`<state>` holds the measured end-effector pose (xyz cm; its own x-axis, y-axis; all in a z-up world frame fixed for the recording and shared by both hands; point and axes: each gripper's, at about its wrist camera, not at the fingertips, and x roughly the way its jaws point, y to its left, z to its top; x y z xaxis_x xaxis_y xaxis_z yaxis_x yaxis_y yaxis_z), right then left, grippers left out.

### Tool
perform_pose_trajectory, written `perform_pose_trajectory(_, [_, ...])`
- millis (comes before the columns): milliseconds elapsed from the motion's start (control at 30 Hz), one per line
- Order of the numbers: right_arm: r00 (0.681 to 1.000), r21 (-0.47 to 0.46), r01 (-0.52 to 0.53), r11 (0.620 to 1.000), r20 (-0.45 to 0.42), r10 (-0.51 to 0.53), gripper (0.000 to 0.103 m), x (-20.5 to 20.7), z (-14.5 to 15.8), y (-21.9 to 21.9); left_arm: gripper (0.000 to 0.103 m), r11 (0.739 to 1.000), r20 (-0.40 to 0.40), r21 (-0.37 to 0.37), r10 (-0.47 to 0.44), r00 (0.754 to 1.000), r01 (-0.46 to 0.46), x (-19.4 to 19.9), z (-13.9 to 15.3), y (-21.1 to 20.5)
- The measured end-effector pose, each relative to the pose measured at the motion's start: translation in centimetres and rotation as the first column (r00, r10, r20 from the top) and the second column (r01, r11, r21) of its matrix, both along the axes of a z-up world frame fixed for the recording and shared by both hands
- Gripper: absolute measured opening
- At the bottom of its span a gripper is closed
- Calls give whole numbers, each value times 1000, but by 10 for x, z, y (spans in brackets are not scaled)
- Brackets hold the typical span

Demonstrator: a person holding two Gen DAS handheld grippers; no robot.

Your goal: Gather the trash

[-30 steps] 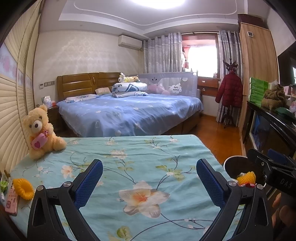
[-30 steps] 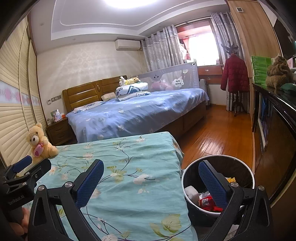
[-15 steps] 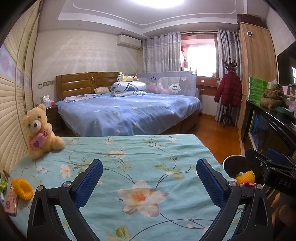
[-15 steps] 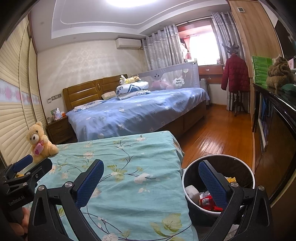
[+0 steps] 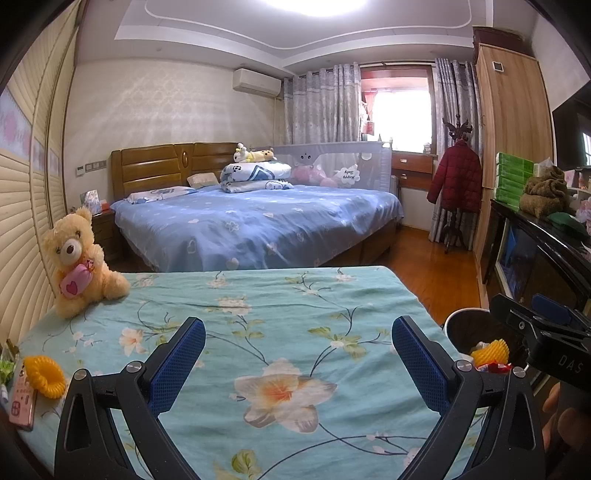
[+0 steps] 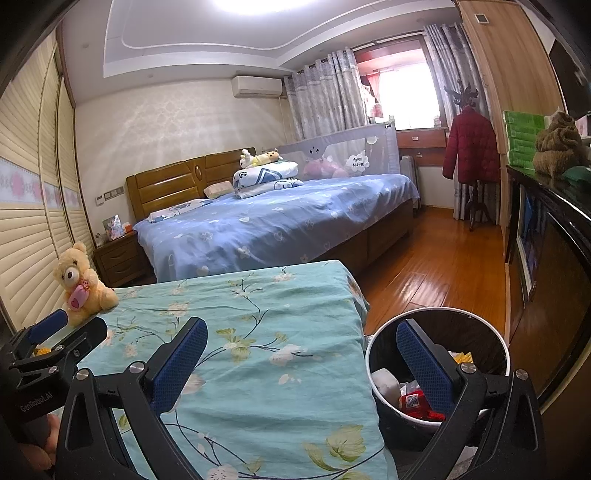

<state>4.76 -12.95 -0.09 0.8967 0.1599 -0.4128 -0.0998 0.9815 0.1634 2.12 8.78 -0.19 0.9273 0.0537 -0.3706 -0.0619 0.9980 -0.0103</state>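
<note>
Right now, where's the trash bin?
The trash bin sits on the wooden floor off the right edge of the floral bed, low right in the right wrist view, behind the right gripper.

Past my jaws I see a bedroom: a wooden-headboard bed under a blue floral cover straight ahead, a bright curtained window beyond it to the right, polished wood floor on the right, slatted cream panels along the left, and a ceiling light glaring overhead.
</note>
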Motion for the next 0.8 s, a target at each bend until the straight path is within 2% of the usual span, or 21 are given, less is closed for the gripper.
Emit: perform_pose_trajectory(800, [999, -3, -20, 1000, -28, 20, 103, 6, -8, 9, 102, 1000, -23, -11, 2, 1000, -3, 4, -3, 3])
